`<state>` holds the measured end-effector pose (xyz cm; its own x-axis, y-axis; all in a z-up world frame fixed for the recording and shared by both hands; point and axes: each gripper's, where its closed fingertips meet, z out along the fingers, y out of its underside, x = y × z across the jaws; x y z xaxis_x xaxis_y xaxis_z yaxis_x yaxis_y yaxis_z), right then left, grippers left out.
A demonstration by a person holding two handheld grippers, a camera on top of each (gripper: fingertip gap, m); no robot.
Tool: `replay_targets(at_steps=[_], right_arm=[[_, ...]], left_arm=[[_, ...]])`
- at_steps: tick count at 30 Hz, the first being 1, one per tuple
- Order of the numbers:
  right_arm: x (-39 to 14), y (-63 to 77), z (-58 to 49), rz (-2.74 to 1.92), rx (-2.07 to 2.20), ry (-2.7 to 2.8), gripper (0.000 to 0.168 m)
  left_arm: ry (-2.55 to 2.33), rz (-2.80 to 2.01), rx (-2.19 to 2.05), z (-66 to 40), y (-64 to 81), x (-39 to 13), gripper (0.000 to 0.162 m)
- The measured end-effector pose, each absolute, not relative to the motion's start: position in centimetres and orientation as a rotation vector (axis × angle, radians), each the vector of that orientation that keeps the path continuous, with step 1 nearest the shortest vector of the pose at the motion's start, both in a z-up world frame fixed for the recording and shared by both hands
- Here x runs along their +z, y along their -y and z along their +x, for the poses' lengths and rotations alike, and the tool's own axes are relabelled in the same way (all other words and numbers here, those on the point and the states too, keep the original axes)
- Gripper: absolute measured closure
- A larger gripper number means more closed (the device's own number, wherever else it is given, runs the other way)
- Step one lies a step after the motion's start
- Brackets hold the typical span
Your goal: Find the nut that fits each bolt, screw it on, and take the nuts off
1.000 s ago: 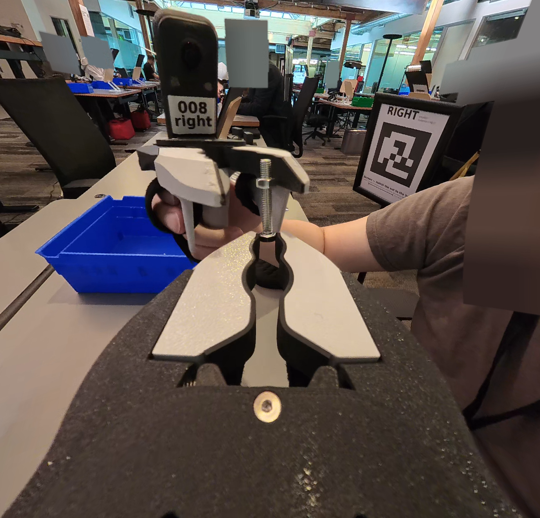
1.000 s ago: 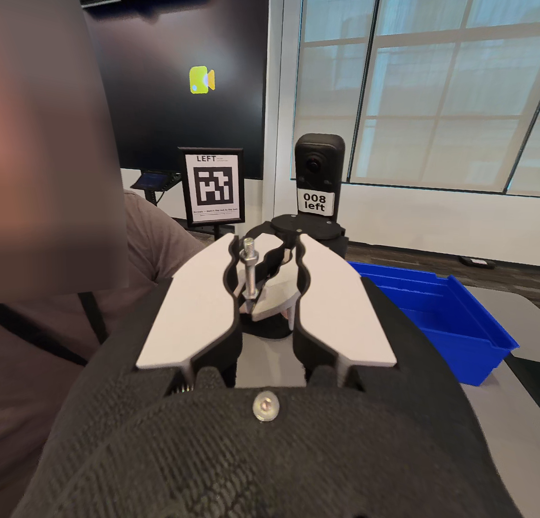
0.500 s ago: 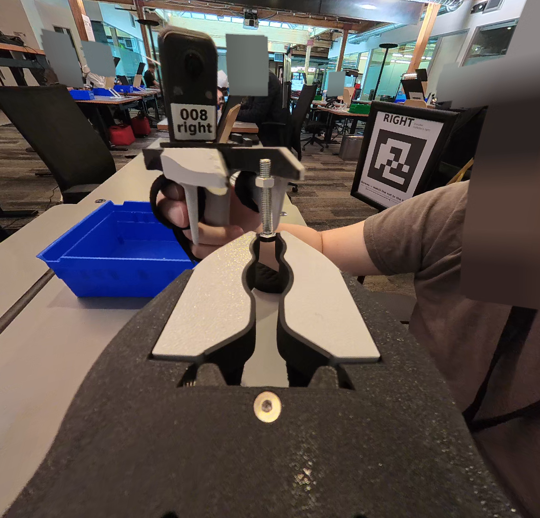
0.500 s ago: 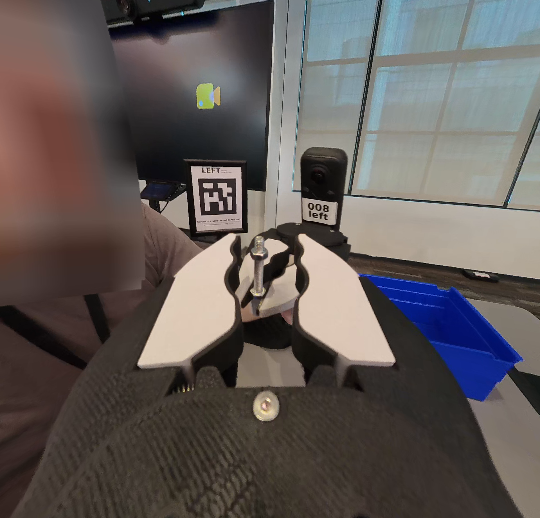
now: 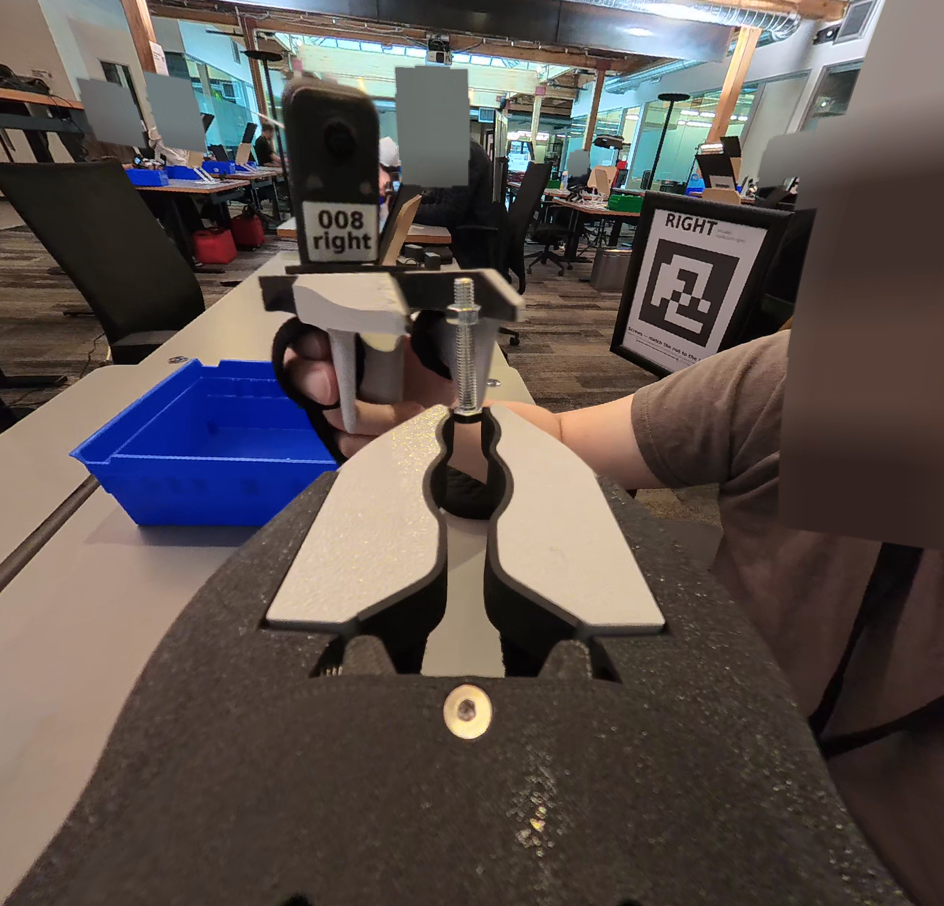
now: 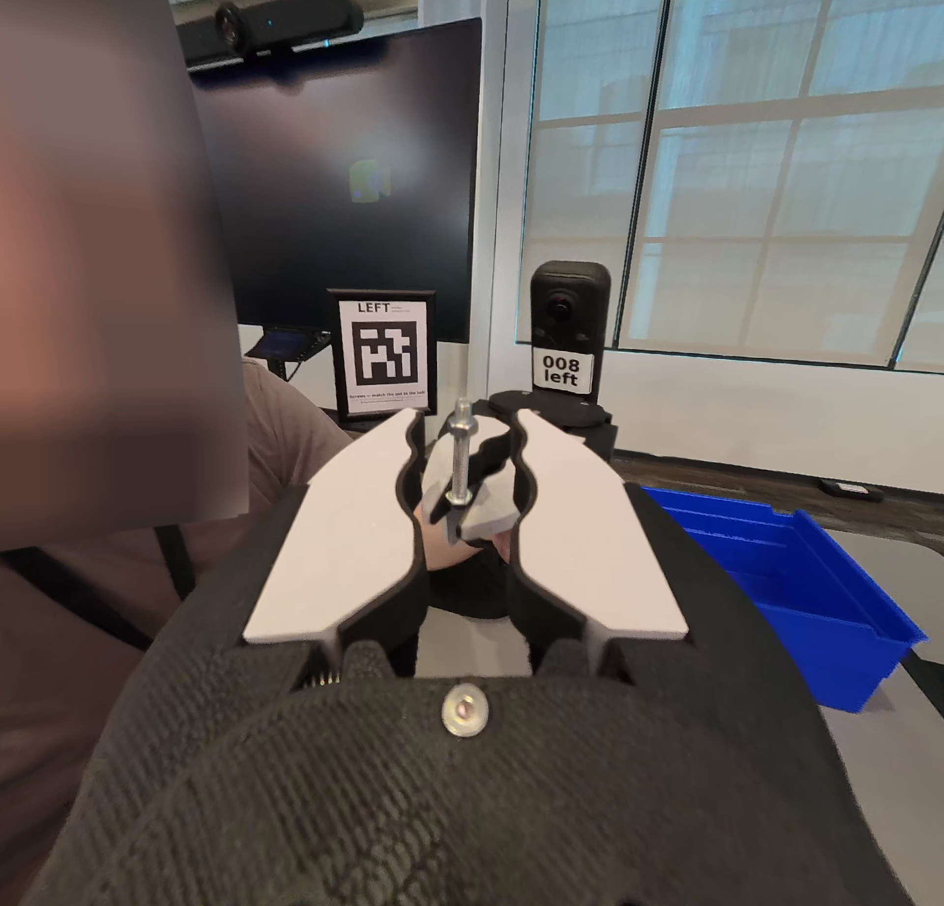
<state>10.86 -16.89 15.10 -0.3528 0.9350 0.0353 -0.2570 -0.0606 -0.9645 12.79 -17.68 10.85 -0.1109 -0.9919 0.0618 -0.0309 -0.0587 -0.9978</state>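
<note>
A silver bolt (image 5: 465, 360) stands upright in mid-air, with a hex nut (image 5: 462, 312) threaded near its top end. My left gripper (image 5: 466, 416) is shut on the bolt's head from below. My right gripper (image 5: 408, 304) faces it, held level, with its fingertips at the height of the nut. In the right wrist view the right gripper (image 6: 467, 419) is parted wider than the nut (image 6: 461, 426), which sits between the tips. The bolt (image 6: 458, 460) runs down to the left gripper (image 6: 457, 514). I cannot tell whether a finger touches the nut.
A blue bin (image 5: 204, 452) stands on the grey table (image 5: 76, 626) to the left; it shows at the right in the right wrist view (image 6: 817, 626). Framed marker signs (image 5: 689, 289) (image 6: 383, 355) stand behind. The person's arm (image 5: 587, 437) reaches across. The grippers' ends are close to 4 cm from one another.
The right gripper has rolled from tilted to level around the top of the bolt. The bolt now looks more upright in the right wrist view. The left gripper keeps its hold.
</note>
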Motion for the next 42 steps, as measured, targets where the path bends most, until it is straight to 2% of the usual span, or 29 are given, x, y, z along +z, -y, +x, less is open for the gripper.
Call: replay_targets(at_steps=[27, 34, 42], right_arm=[[16.0, 16.6, 12.2, -0.779, 1.616, 1.215, 0.135], [15.2, 18.0, 10.0, -0.831, 1.494, 1.284, 0.134], [16.2, 17.6, 11.8, -0.787, 1.577, 1.253, 0.135]], left_arm=[[-1.302, -1.184, -1.310, 12.9, 18.6, 11.3, 0.152], [-1.324, -1.181, -1.319, 13.3, 18.9, 10.8, 0.152], [-1.336, -1.162, -1.282, 13.1, 19.2, 11.2, 0.152]])
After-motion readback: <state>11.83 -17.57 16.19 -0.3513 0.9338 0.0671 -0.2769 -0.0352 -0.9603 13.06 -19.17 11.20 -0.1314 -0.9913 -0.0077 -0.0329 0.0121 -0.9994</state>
